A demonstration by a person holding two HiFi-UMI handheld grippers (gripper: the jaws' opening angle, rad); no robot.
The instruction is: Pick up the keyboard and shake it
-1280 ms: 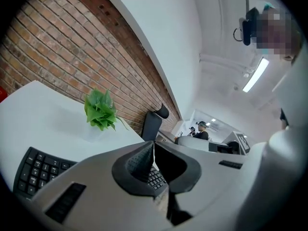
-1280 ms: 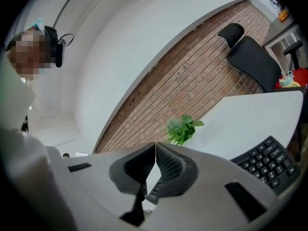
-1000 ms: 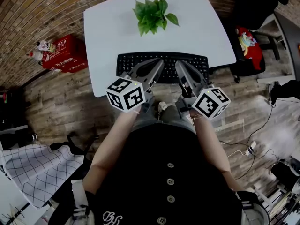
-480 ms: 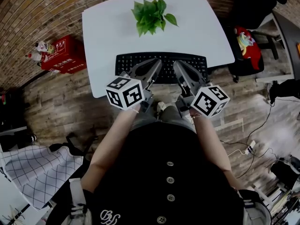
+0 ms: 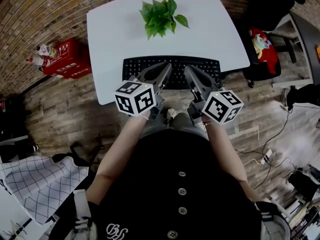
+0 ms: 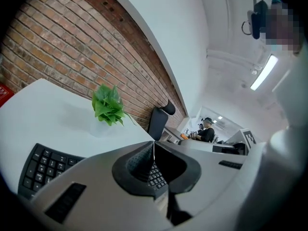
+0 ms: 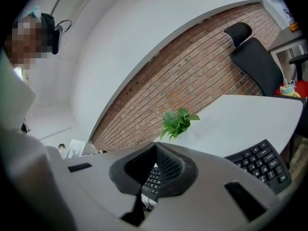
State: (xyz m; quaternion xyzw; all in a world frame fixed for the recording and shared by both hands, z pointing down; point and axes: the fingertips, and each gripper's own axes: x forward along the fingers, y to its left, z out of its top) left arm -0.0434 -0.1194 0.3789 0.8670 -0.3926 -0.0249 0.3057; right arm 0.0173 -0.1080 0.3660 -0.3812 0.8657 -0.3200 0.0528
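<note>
1. Here, in the head view, a black keyboard (image 5: 177,71) lies flat along the near edge of a white tabletop (image 5: 115,29). A leafy green plant (image 5: 161,15) stands well behind it. The left gripper (image 5: 165,69) and right gripper (image 5: 189,70) reach side by side over the keyboard's middle.
2. In the left gripper view, the fingers (image 6: 139,162) are pressed together at their tips with nothing pinched. Keys show through the gap beneath them, so the keyboard appears to be resting on the tabletop, not yet held.
3. In the right gripper view, the fingers (image 7: 171,165) are likewise closed tip to tip and empty. The keyboard stretches away to the right.
4. The keyboard looks long, stiff, thin and fairly light, with smooth plastic that could slip during shaking. A likely sound hold is on the solid frame, one gripper towards each end. Loose key caps make a poorer hold.
</note>
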